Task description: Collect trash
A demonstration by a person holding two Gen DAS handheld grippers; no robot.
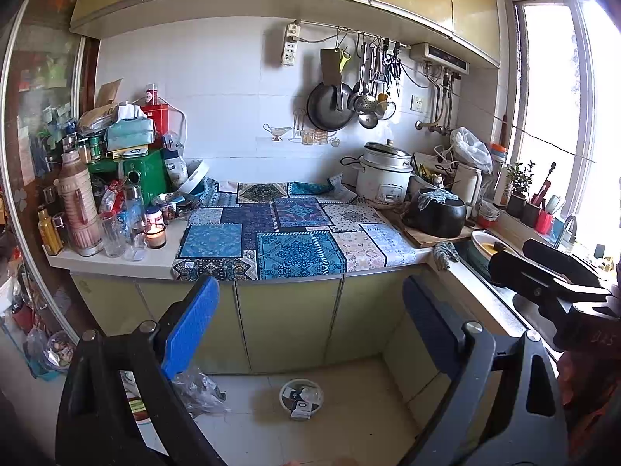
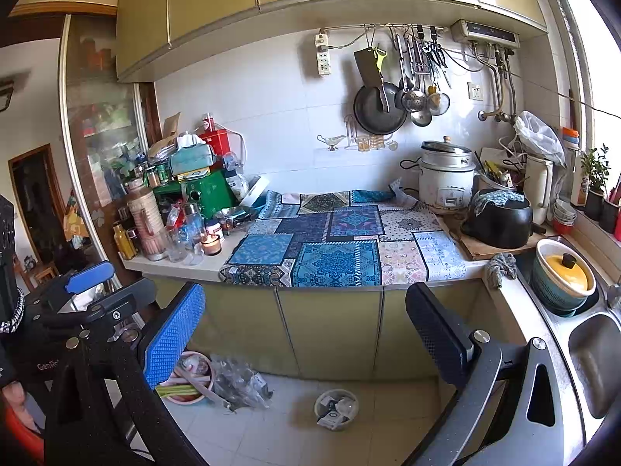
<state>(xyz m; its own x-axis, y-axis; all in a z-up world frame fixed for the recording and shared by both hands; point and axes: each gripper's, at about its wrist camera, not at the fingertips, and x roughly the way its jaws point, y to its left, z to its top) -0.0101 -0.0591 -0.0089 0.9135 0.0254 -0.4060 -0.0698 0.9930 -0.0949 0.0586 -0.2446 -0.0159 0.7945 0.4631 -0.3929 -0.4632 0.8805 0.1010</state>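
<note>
On the floor tiles below the cabinets stands a small round clear tub (image 1: 301, 398) (image 2: 336, 408) with scraps of packaging in it. A crumpled clear plastic bag (image 1: 202, 392) (image 2: 240, 382) lies to its left, beside a pink bowl of scraps (image 2: 190, 382). My left gripper (image 1: 310, 326) is open and empty, held high above the floor and facing the cabinet doors. My right gripper (image 2: 306, 334) is likewise open and holds nothing. Each gripper shows at the edge of the other's view: the right gripper (image 1: 508, 260), the left gripper (image 2: 104, 285).
A counter with a blue patchwork cloth (image 1: 279, 240) (image 2: 330, 248) runs ahead. Bottles, jars and a lit candle (image 1: 156, 235) crowd its left end. A rice cooker (image 2: 446, 182) and black pot (image 2: 496, 221) stand at the right. A sink (image 2: 594, 353) lies along the right wall.
</note>
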